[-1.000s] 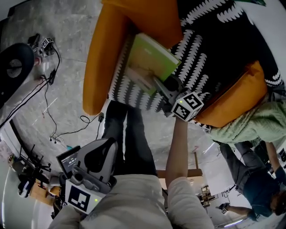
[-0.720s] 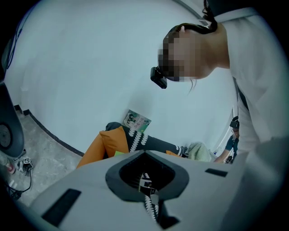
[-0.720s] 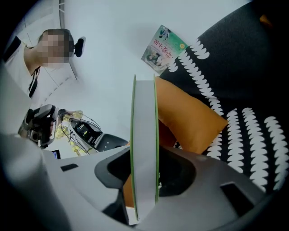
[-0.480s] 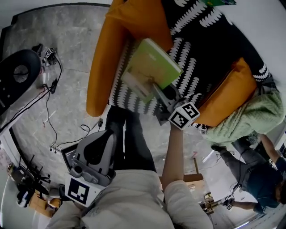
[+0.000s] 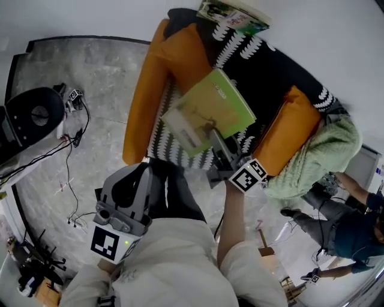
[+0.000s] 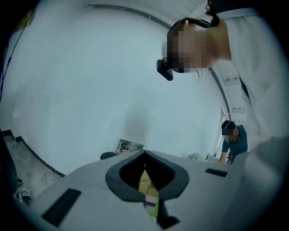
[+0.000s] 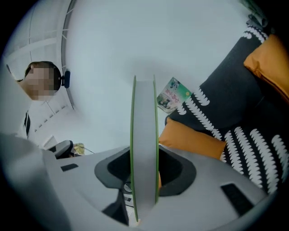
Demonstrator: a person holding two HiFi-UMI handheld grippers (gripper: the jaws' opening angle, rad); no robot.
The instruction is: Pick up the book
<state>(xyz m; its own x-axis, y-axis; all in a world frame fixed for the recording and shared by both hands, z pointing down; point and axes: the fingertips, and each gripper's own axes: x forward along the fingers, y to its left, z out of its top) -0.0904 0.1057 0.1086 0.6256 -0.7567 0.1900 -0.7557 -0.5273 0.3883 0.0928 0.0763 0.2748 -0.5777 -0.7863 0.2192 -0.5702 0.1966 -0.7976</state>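
The green book (image 5: pixel 210 114) hangs above the sofa seat, tilted, with my right gripper (image 5: pixel 217 143) shut on its near edge. In the right gripper view the book (image 7: pixel 144 135) stands edge-on between the jaws, grey pages between two green covers. My left gripper (image 5: pixel 133 180) is held low by my body, over my legs and apart from the book. Its jaws look shut with nothing in them. Through their narrow slit the left gripper view shows a strip of the green book (image 6: pixel 149 189).
The orange sofa (image 5: pixel 144 102) carries a black-and-white patterned throw (image 5: pixel 264 72) and an orange cushion (image 5: pixel 288 129). A second book (image 5: pixel 233 17) lies on the sofa back. A green blanket (image 5: pixel 318 156) and another person (image 5: pixel 345 231) are at right. Cables (image 5: pixel 72 144) and a black round device (image 5: pixel 33 114) sit on the floor at left.
The right gripper has lifted the book up off the sofa seat. The left gripper has risen too, still beside my body.
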